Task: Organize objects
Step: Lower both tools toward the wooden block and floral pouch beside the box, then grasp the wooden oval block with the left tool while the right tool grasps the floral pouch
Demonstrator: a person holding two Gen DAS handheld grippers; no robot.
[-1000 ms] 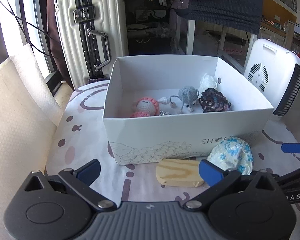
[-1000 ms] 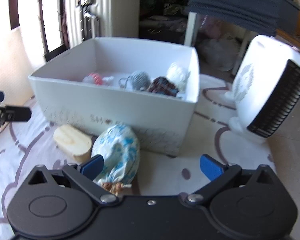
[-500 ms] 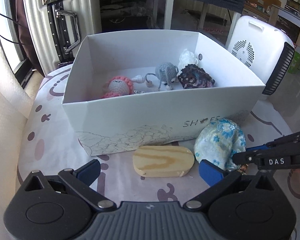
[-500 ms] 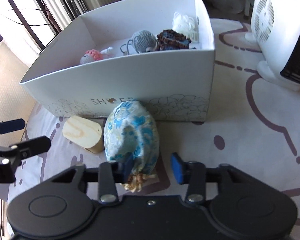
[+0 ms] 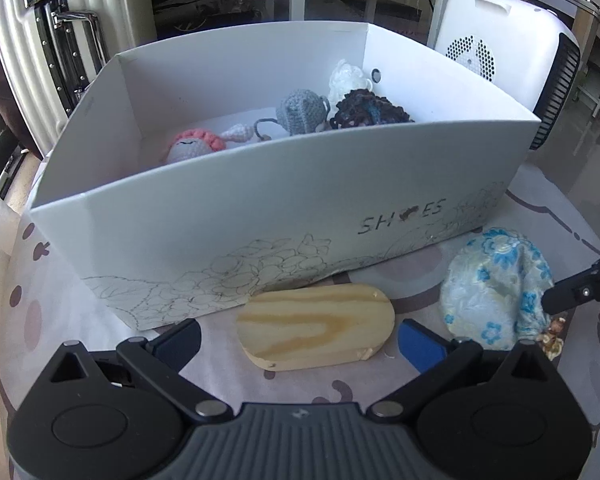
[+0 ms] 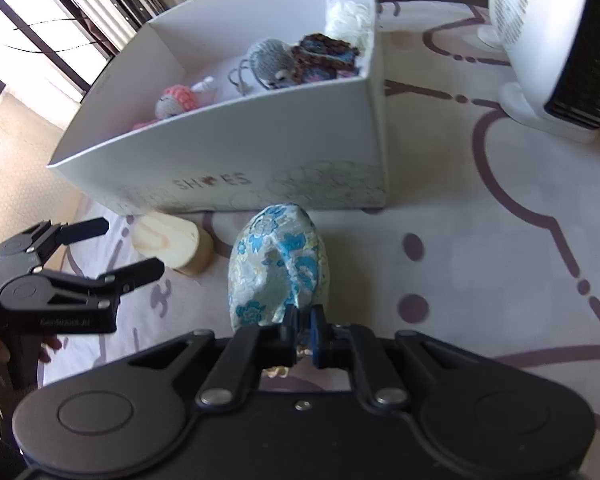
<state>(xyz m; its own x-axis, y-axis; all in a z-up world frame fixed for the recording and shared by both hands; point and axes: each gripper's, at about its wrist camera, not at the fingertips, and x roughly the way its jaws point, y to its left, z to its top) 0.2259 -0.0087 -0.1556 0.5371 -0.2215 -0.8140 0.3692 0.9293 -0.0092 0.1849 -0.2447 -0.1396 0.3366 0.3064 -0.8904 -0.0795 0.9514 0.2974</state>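
Sunlit and cluttered, the room shows a ribbed suitcase (image 5: 40,36) and a white fan heater (image 5: 512,40) behind a surface (image 6: 500,240) covered in a pale cloth with purple loops and dots. On it stands a white shoe box (image 5: 260,216), open on top, holding a pink crochet doll (image 5: 192,146), a grey crochet toy (image 5: 302,110), a dark knitted piece (image 5: 370,110) and something white (image 5: 346,76) in the far corner.

Compared with a second ago, the right tongs (image 6: 305,334), then spread wide behind the blue floral pouch (image 6: 278,268), are now pressed together on its gathered neck; the pouch lies on the surface just in front of the box. The left tongs (image 5: 300,340) have come down and closer, so the box front fills more of their view. They stand spread, one tip on each side of the wooden oval block (image 5: 316,326), not touching it as far as can be seen.

The pouch's neck and tassel are mostly hidden by the right tongs. The box's near wall cuts off the lower parts of the toys. The right wrist view is slightly blurred.
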